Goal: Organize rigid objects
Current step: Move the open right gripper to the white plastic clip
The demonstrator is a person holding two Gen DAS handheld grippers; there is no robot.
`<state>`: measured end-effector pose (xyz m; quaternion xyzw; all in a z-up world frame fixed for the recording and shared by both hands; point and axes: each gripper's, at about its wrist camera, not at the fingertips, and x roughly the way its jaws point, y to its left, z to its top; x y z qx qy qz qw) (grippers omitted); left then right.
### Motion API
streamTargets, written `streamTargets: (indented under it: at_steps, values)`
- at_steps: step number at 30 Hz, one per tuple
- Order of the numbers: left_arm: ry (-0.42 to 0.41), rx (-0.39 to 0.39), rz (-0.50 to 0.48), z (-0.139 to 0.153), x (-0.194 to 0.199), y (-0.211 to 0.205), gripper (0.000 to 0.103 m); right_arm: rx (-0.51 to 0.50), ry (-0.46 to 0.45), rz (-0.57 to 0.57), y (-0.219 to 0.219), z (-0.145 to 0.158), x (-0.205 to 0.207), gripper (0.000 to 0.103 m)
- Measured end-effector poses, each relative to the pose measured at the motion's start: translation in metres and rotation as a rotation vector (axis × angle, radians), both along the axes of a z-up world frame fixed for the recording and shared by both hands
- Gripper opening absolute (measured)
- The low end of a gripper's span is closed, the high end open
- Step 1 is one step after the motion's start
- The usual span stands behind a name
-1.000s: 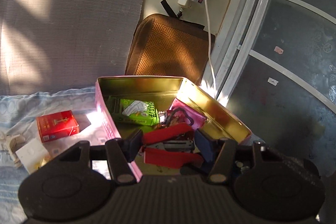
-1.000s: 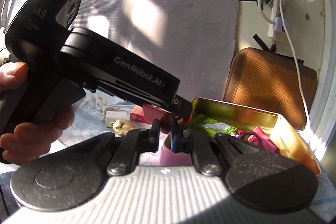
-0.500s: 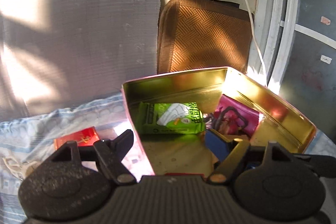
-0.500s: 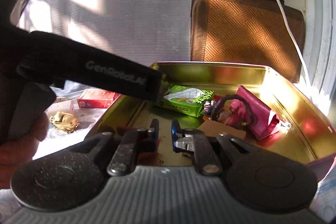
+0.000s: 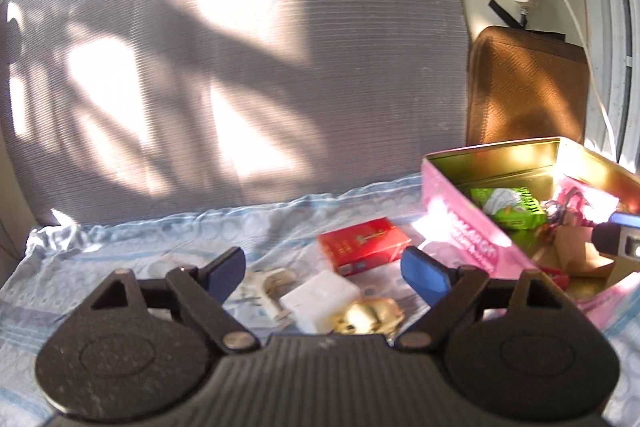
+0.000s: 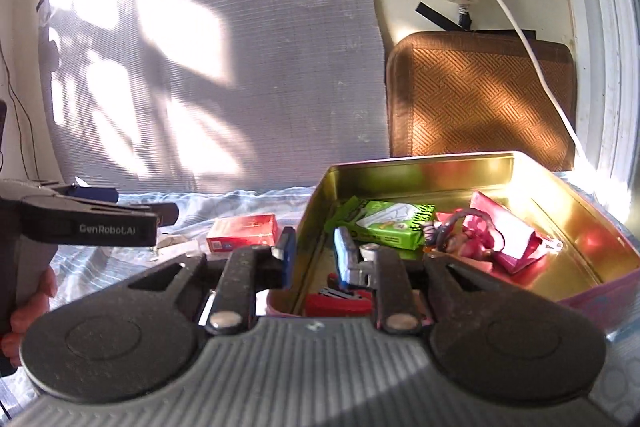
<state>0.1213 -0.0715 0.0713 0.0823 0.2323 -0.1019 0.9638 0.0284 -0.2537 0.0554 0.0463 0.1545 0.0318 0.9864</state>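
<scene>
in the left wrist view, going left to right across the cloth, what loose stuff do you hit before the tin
white plug → white adapter block → gold trinket → red box → pink tin

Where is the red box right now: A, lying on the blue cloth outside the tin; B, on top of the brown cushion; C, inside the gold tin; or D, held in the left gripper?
A: the red box lies on the blue cloth beside the tin's pink wall, ahead of the open, empty left gripper.
</scene>
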Motion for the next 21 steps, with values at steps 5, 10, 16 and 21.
streamTargets:
  at_steps: [5, 10, 16, 21]
  values:
    - [-0.003, 0.016, 0.117, -0.019, 0.008, 0.057, 0.089, -0.030, 0.033, 0.068, 0.038, -0.003, 0.015, 0.024]
    - [0.035, -0.027, 0.264, -0.048, 0.023, 0.118, 0.090, -0.046, 0.108, 0.120, 0.067, -0.010, 0.044, 0.026]
    - [0.122, -0.187, 0.310, -0.064, 0.036, 0.163, 0.087, -0.078, 0.218, 0.174, 0.110, -0.025, 0.100, 0.040]
    - [0.176, -0.189, 0.302, -0.069, 0.045, 0.164, 0.087, -0.080, 0.282, 0.149, 0.139, -0.030, 0.150, 0.045]
